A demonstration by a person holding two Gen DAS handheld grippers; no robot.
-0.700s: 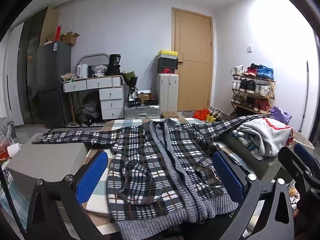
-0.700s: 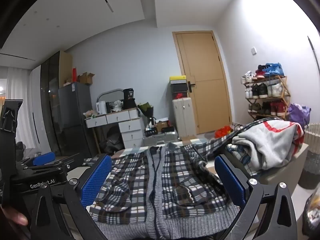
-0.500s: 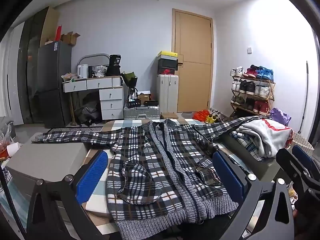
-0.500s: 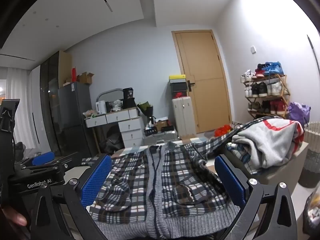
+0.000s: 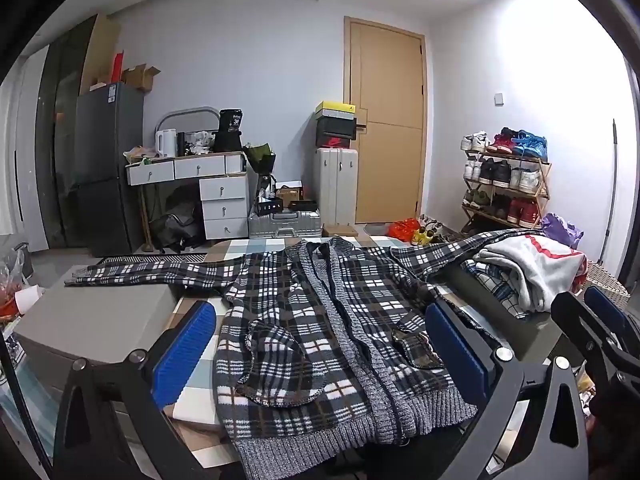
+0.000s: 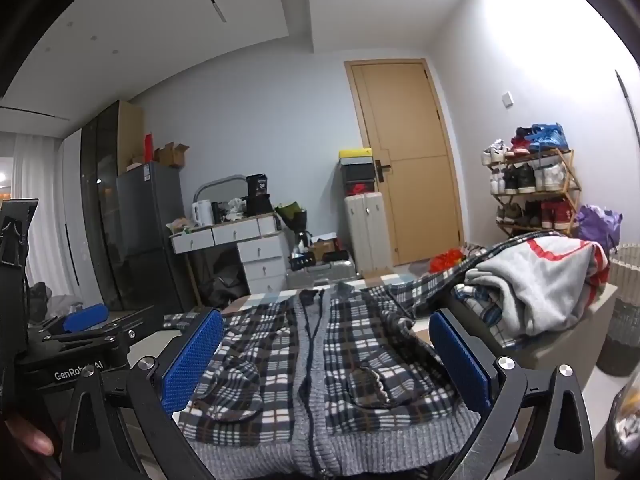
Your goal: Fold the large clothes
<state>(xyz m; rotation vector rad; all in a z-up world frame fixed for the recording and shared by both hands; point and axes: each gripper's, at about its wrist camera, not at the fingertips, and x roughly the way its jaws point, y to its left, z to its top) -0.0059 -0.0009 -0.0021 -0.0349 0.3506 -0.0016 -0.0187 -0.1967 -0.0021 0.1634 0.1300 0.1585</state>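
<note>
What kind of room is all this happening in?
Most likely a lived-in home, perhaps a small flat's entry room: a shoe rack beside the door, a fridge, and suitcases against the wall.

You see a grey, black and white plaid fleece cardigan (image 5: 320,332) with grey ribbed knit trim, lying on a blue-and-white checked tablecloth (image 5: 256,246). Your black grippers' pads (image 6: 192,360) are blue, and the folded grey sweatshirt (image 5: 528,268) carries red stripes.
</note>
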